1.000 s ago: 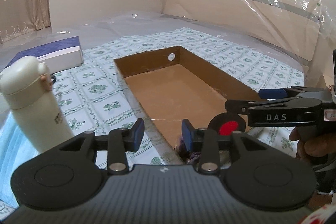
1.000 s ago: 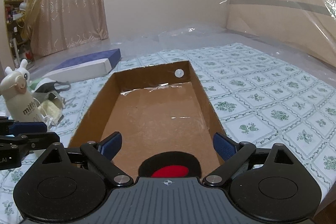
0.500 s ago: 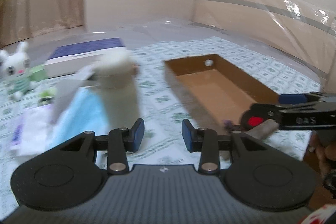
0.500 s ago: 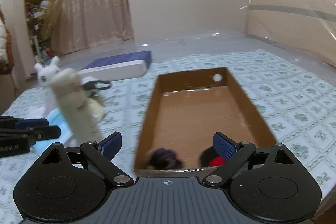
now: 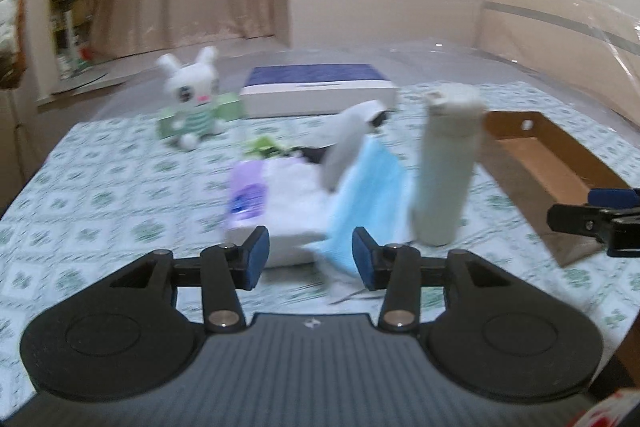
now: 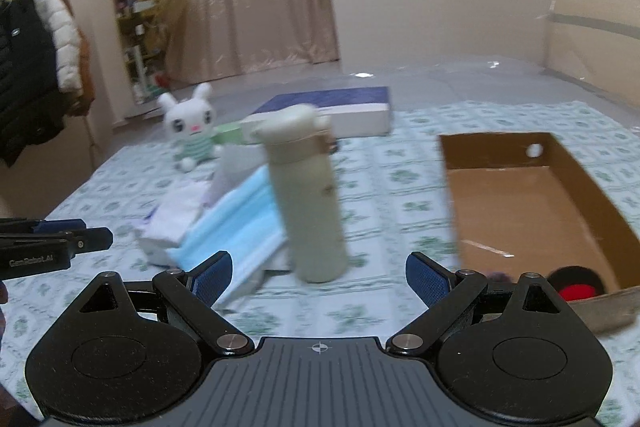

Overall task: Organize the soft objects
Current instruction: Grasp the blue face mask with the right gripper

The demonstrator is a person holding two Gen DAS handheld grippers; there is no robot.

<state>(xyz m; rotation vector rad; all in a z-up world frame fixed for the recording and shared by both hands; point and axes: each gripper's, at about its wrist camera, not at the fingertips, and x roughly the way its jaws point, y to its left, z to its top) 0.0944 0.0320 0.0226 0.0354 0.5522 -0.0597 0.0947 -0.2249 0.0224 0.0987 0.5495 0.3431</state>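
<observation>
A brown cardboard box (image 6: 532, 203) lies on the right of the bed, with a black-and-red soft object (image 6: 576, 285) in its near corner. The box also shows in the left wrist view (image 5: 548, 163). A white plush rabbit (image 5: 192, 99) sits at the back left, also in the right wrist view (image 6: 192, 131). Blue face masks (image 5: 368, 187) (image 6: 236, 227) lie on a white tissue pack (image 5: 288, 195). My left gripper (image 5: 308, 259) is open and empty in front of the masks. My right gripper (image 6: 318, 277) is wide open and empty, facing a cream bottle (image 6: 308, 195).
The cream bottle (image 5: 444, 163) stands upright between the masks and the box. A blue-and-white flat box (image 5: 316, 91) lies at the back. A grey curved object (image 5: 352, 135) leans over the tissue pack. The bed has a green-patterned cover (image 5: 100, 211).
Both grippers have swung left, away from the cardboard box, so the rabbit, masks and bottle now fill the views. Both stay open and empty.
</observation>
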